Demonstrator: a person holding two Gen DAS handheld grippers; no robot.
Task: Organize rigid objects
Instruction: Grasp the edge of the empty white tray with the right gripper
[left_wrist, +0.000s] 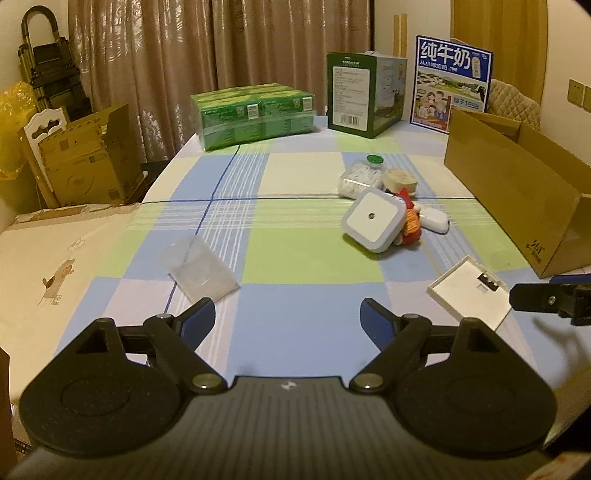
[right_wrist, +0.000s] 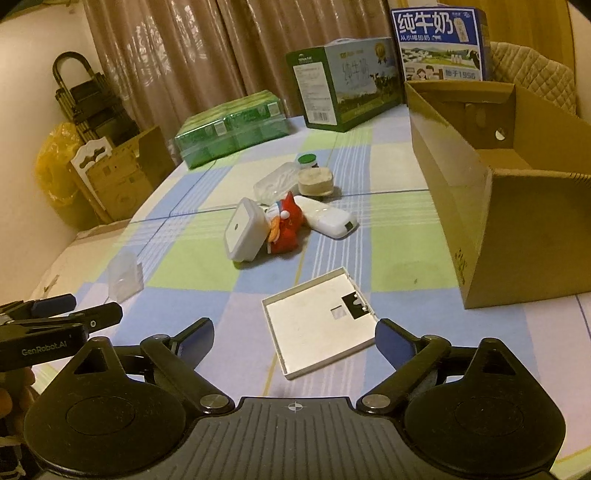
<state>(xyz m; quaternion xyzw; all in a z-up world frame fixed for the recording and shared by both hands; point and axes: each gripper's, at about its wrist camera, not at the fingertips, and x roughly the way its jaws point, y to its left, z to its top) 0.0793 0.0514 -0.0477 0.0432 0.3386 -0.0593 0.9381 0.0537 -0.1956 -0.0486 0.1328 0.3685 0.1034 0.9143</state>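
Both jaws wide, white tray btwn right gripper jaws

My left tongs and right tongs are matt black plastic with smooth blue pads. The bench wears a checked woven cloth, soft and dull. At twelve o'clock the square lamp looks like satin white plastic; the flat tray is smooth and pale. At two o'clock the open box is plain brown cardboard. The green packs shine under glossy film.
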